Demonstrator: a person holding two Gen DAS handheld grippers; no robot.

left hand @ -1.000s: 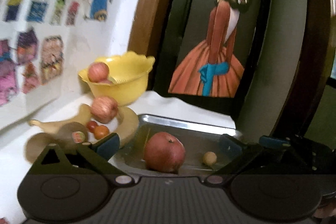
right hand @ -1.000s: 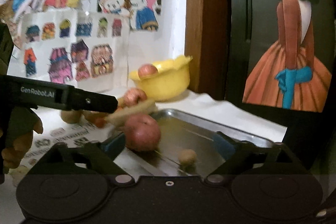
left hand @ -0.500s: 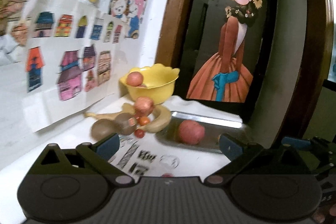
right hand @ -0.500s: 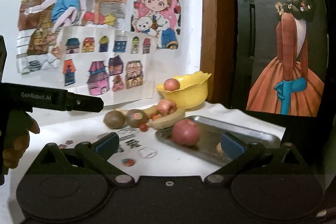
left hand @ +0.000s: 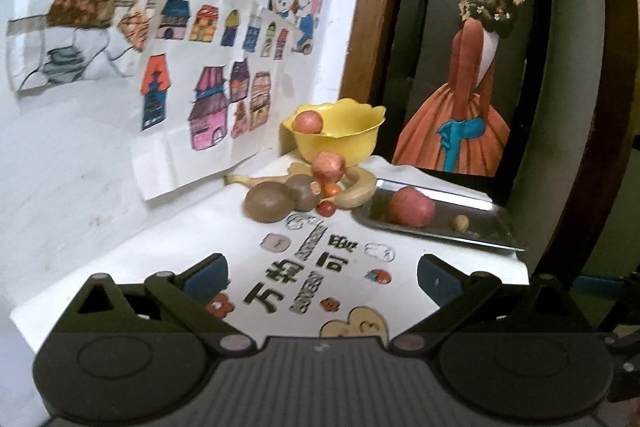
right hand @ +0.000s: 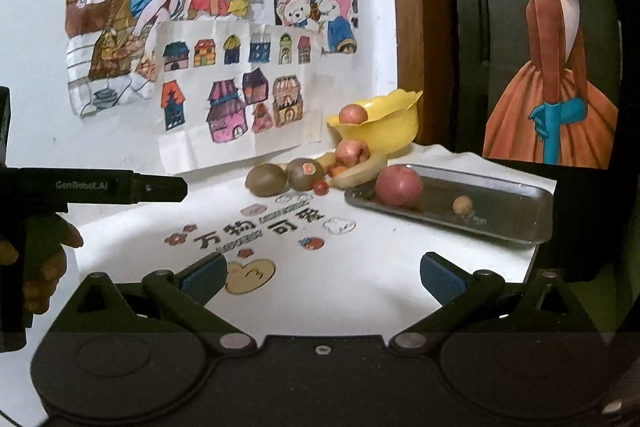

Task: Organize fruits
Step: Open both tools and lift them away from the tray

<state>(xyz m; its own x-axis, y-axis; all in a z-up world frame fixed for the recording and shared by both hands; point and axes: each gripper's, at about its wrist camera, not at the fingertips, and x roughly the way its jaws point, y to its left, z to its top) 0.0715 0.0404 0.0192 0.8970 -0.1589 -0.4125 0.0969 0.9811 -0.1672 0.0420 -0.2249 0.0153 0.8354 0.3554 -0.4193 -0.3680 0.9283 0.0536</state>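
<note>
— How far along?
— Barely: one big red apple (left hand: 412,207) and a small tan fruit (left hand: 460,223) lie in the steel tray (left hand: 492,231); kiwis (left hand: 270,202) and bananas (heaped) wait on the bench (left hand: 168,251).
— Tongs?
— Left tongs (left hand: 322,273) and right tongs (right hand: 323,271) both gape wide, empty.

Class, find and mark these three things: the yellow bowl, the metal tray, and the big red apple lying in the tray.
yellow bowl (right hand: 394,131), right wrist view, outer front wall.
metal tray (right hand: 516,201), right wrist view, bare floor.
big red apple (left hand: 412,207), left wrist view, middle of its skin.
</note>
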